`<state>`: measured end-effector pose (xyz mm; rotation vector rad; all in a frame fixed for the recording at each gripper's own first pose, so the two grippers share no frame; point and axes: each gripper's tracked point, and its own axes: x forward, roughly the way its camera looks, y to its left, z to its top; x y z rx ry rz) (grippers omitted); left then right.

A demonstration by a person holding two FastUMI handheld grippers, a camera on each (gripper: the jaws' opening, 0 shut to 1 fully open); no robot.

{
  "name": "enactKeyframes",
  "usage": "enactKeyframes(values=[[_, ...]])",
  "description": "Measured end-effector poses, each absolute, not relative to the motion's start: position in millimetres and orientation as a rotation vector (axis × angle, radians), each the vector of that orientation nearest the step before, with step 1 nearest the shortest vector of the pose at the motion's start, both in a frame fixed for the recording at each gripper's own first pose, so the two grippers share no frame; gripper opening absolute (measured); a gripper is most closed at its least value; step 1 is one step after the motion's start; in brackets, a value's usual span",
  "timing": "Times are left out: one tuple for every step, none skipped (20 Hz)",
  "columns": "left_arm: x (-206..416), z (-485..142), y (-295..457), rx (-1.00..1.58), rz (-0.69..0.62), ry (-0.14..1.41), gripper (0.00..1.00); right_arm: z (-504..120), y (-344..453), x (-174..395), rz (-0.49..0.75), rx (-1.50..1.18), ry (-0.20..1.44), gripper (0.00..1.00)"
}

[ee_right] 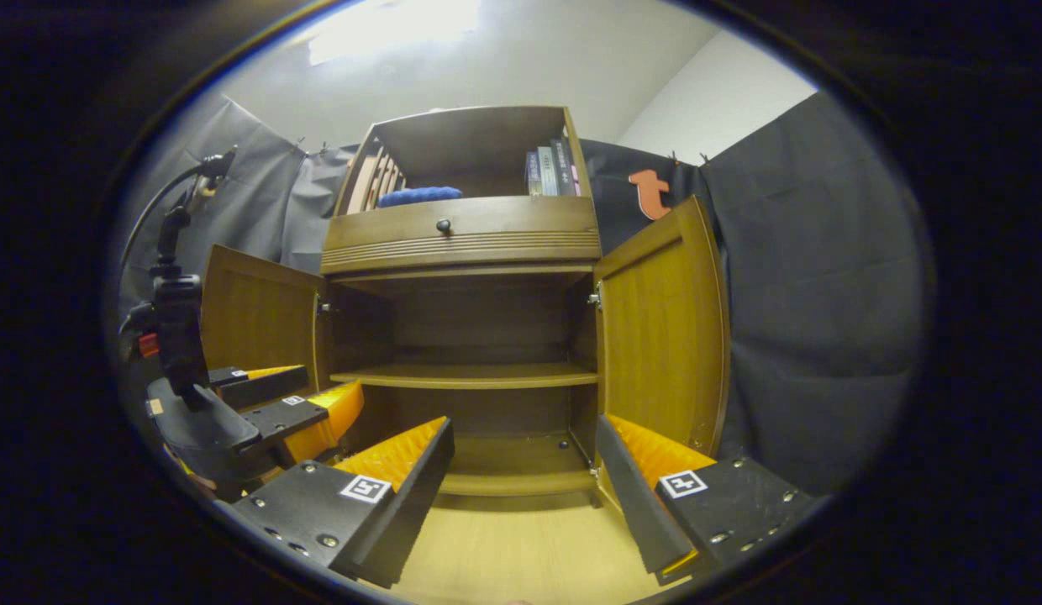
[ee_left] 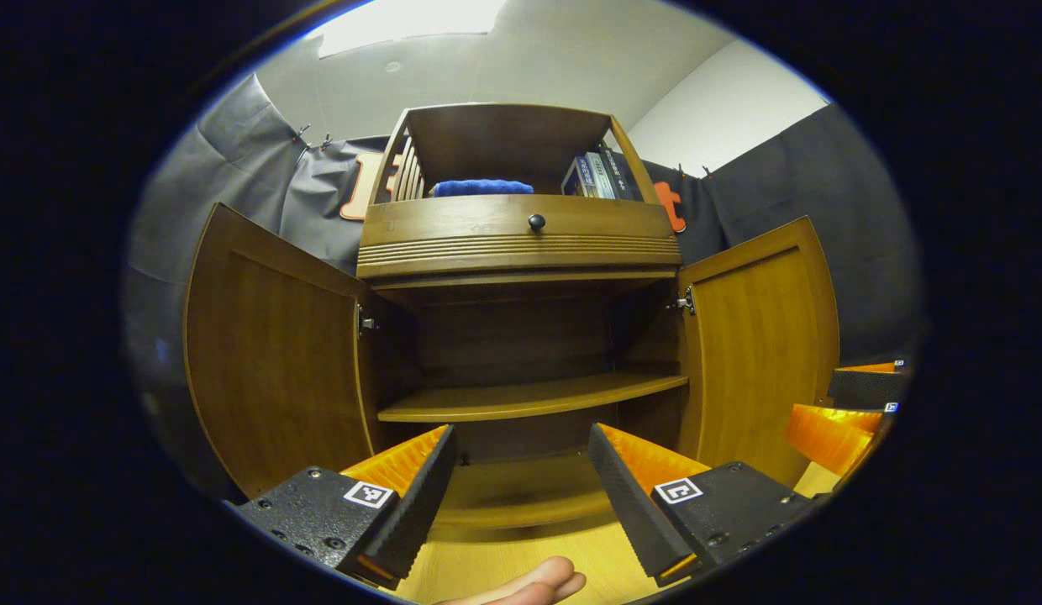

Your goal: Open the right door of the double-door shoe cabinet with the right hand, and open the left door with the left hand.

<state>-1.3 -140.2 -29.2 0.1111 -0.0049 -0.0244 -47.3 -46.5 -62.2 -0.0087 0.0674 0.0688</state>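
The double-door shoe cabinet point(ee_left: 521, 244) stands on the wooden floor point(ee_right: 521, 546) against the black cloth wall, and both its lower doors are swung wide open. In the left gripper view the left door point(ee_left: 277, 353) hangs out at the left side and the right door point(ee_left: 760, 336) at the right side, each on its hinges. Between them the inside is visible: one shelf point(ee_left: 529, 397) crosses the middle, with the bottom board under it (both look bare). Above the doors is a drawer front with a dark round knob point(ee_left: 536, 222). In the open top compartment lie a blue folded cloth point(ee_left: 481, 187) and some upright books point(ee_left: 592, 175) at the right corner.

The left gripper point(ee_left: 521, 470) has its fingers spread apart and holds nothing, in front of the opening. The right gripper point(ee_right: 525, 470) is also spread wide and holds nothing, near the right door's lower edge.
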Motion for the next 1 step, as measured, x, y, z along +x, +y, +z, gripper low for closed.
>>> enactKeyframes(values=[[-2.1,-29.4,-139.0,0.108,-0.022,-0.005,0.99,-63.0,-45.1,-48.0,0.072,-0.010,0.068,1.00]])
